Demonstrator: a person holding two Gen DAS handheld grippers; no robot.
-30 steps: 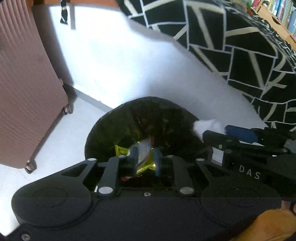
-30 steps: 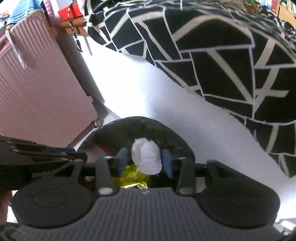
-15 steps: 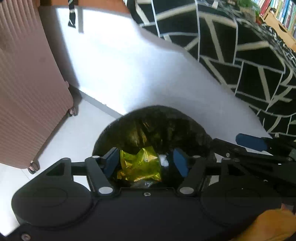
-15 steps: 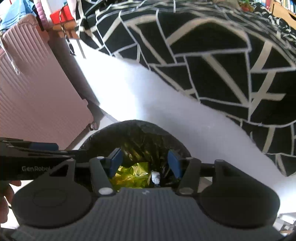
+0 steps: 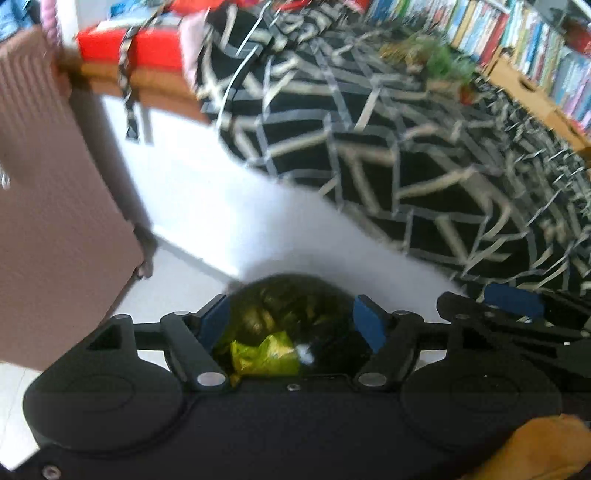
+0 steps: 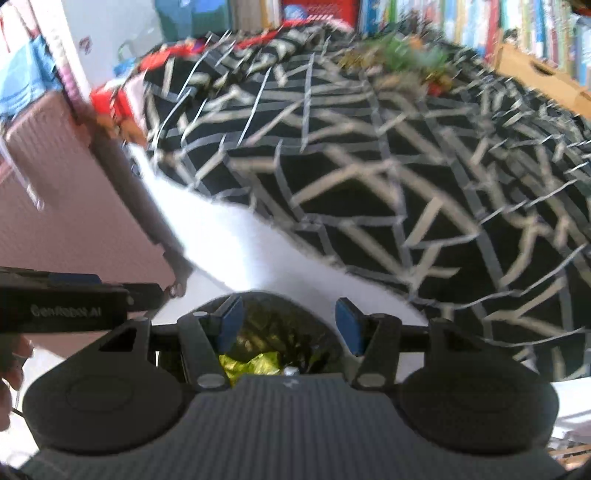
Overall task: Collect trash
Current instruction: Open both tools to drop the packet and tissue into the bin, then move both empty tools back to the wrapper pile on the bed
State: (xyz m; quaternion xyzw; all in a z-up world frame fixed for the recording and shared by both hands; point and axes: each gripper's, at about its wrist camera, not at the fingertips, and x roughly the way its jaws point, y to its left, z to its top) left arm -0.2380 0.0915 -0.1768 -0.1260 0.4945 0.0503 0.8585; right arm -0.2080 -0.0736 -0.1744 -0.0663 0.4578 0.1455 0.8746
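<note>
Looking through the left wrist view first:
left gripper [image 5: 293,314]: the jaws are opening right now, blue pads spread wide, nothing sitting between them, so it's released
trash bin [image 5: 291,291]: black-lined, sitting on the pale floor right below the fingers, up against the white bed side
yellow wrapper [image 5: 264,352]: crumpled foil, lying inside the bin
white wad [image 5: 304,353]: tiny pale bit lying just beside the wrapper in the bin, too blurry to say more
right gripper [image 5: 513,301]: poking in from the right edge, near the bin rim, side-on so I can't tell its jaws here
pink suitcase [image 5: 55,221]: standing on the left, ribbed shell, near the bed
black patterned blanket [image 5: 406,147]: covering the bed, everything smeared with motion blur

Switching to the right wrist view:
right gripper [image 6: 288,325]: pads standing apart, nothing pinched, let go
trash bin [image 6: 280,325]: showing between the fingers, below them
yellow wrapper [image 6: 251,363]: resting in the bin
left gripper [image 6: 74,299]: black body crossing the left edge
bookshelf [image 6: 443,22]: colourful spines running behind the bed, blurry
</note>
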